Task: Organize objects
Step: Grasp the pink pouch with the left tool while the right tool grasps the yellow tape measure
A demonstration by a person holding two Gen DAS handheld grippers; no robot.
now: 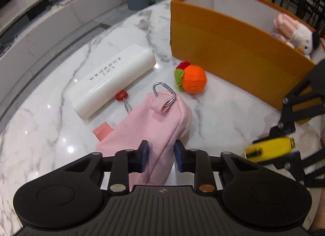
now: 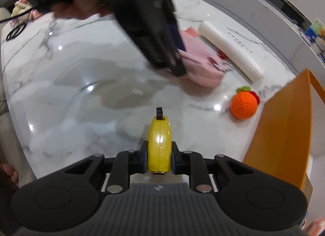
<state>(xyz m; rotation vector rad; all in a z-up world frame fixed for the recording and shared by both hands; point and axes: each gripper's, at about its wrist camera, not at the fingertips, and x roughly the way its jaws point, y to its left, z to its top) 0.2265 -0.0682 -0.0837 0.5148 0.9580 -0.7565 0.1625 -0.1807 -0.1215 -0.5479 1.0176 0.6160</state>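
1. The orange box [image 1: 233, 53] stands at the far right of the marble table [image 1: 50, 114], with a plush toy [image 1: 294, 30] already inside. Its near wall is tall, so a carried object can be knocked against the rim if it is not lifted high enough.
2. The pink pouch [image 1: 162, 122] is clamped between the pads of the left gripper [image 1: 161, 155] at its near end only. Most of the soft fabric hangs forward, so it can sag, slip out, or drag the carabiner [image 1: 164, 93] against the white roll [image 1: 111, 79].
3. The yellow tape measure [image 2: 159, 144] is held on edge, squeezed by the closed fingers of the right gripper [image 2: 159, 159]. Its shell looks smooth and rounded, so it can be twisted or squirted out.
4. The crocheted orange [image 1: 192, 78] lies just beside the box and can be rolled away if it is touched.
5. The two grippers work close together, so a collision is possible.
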